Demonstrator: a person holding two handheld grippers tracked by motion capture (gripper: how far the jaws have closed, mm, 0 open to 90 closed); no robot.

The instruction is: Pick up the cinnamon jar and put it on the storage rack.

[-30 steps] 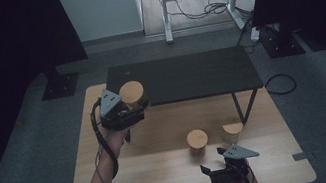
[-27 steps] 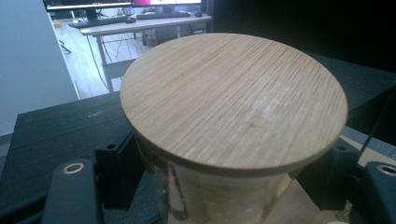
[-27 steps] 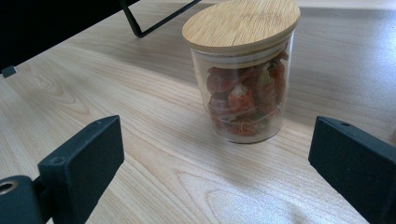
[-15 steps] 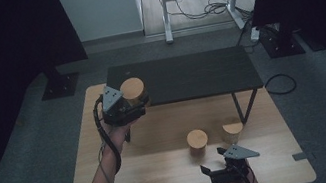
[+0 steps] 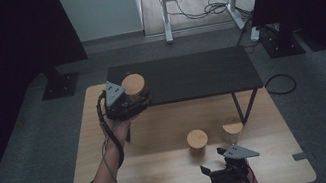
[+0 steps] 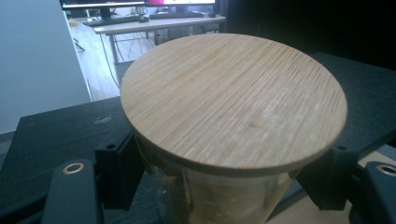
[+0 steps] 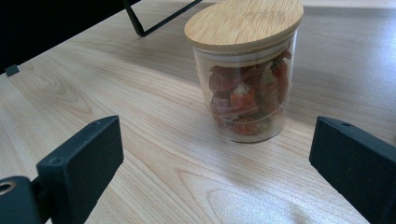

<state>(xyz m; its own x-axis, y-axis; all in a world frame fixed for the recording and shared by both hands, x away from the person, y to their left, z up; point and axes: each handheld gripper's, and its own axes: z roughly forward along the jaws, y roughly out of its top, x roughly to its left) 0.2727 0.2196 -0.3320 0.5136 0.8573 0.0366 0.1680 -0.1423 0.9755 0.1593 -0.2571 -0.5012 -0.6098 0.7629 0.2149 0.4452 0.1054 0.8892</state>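
A glass jar with a round bamboo lid is clamped between the jaws of the left gripper, held up over the left end of the black shelf that stands along the far edge of the tabletop. Near the tabletop's right front corner the right gripper rests with its jaws wide apart and nothing between them, facing a lidded glass jar of reddish dried pieces standing just beyond it. Another lidded jar stands just beside that one, toward the right edge.
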